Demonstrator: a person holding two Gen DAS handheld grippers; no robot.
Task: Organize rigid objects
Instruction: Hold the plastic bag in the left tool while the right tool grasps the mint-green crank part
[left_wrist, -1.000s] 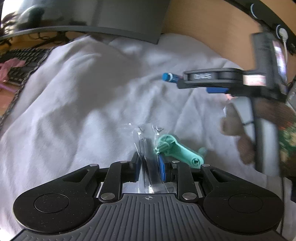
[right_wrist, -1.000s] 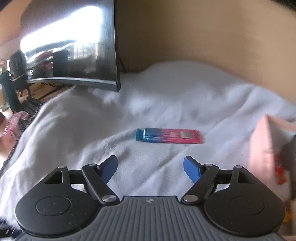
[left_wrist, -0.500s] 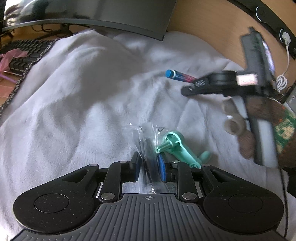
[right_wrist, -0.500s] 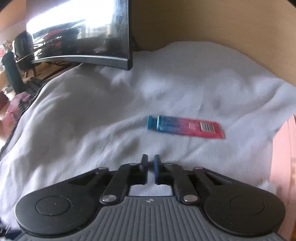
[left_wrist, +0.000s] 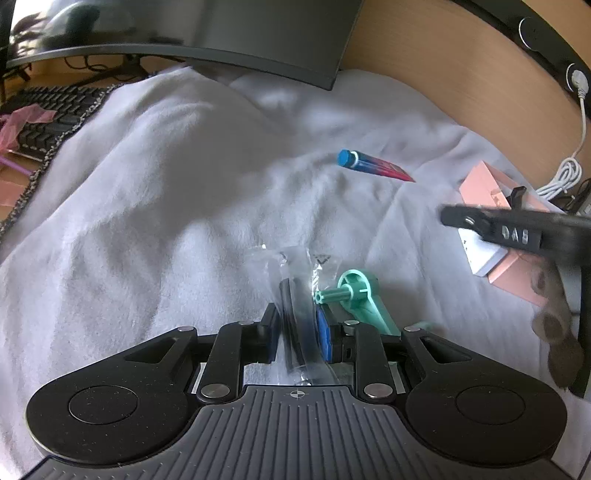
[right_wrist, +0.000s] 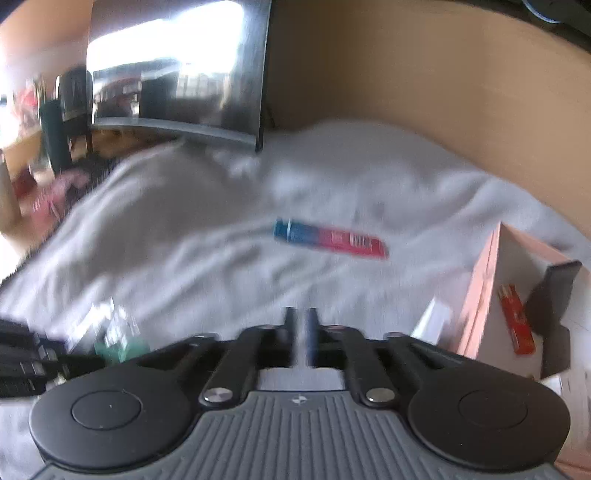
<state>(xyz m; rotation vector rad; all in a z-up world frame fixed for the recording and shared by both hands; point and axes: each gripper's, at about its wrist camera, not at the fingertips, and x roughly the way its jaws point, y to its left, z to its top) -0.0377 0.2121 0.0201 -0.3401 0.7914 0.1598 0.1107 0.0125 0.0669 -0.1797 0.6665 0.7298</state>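
Swung lower and rightward since a second ago, right gripper (right_wrist: 302, 332), jaws now pressed together on nothing, blurred at right edge of left view. Left gripper (left_wrist: 295, 328) clamped on clear packet (left_wrist: 295, 295), lower centre, green crank (left_wrist: 360, 299) just beside. Blue-red tube (right_wrist: 328, 240) mid-frame on white blanket (left_wrist: 147, 203); pink box (right_wrist: 484, 291) at right.

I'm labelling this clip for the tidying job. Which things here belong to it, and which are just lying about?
Part of the job:
plastic-wrapped black item, clamped in the left gripper
green plastic crank
blue-and-red tube
pink box
right gripper, shut on nothing

Just lying about:
monitor
keyboard
white cable
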